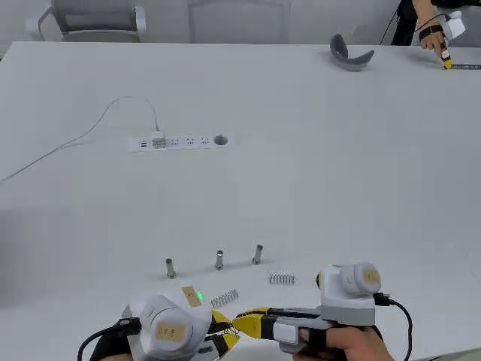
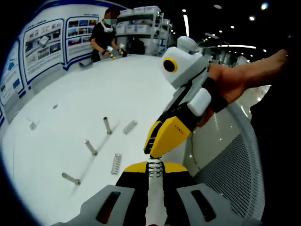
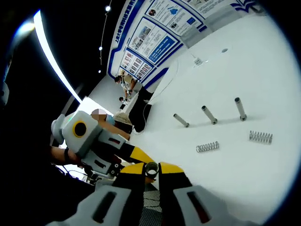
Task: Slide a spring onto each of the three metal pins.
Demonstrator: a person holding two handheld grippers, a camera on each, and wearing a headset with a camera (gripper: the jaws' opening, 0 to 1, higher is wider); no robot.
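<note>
We see the white desk (image 1: 338,188) stretching wide and mostly bare, so there is open room on every side of the work, which sits close to the near edge. Three metal pins stand upright in a short row: the left pin (image 1: 170,268), the middle pin (image 1: 219,260) and the right pin (image 1: 258,253), each apart from the next. Between them and us lie two loose springs on their sides: the diagonal spring (image 1: 225,298), its long axis slanting up to the right, and the level spring (image 1: 282,279), lying roughly along the near edge, just right of the row. Over the near edge, the left hand-held gripper (image 2: 155,165) is clenched on the held spring (image 2: 155,170), whose long axis runs forward along the jaws. The right hand-held gripper (image 3: 151,165) meets it tip to tip, its yellow jaws drawn in around the ring-shaped end of that spring. In the head view we find the two tips together below the pins. Farther off, well clear of the work, a power strip (image 1: 180,141) lies with a cable (image 1: 75,139) trailing left. A grey curved object (image 1: 349,54) rests near the far edge, beside another person's hand (image 1: 434,36), and a chair (image 1: 94,19) stands beyond the desk.
</note>
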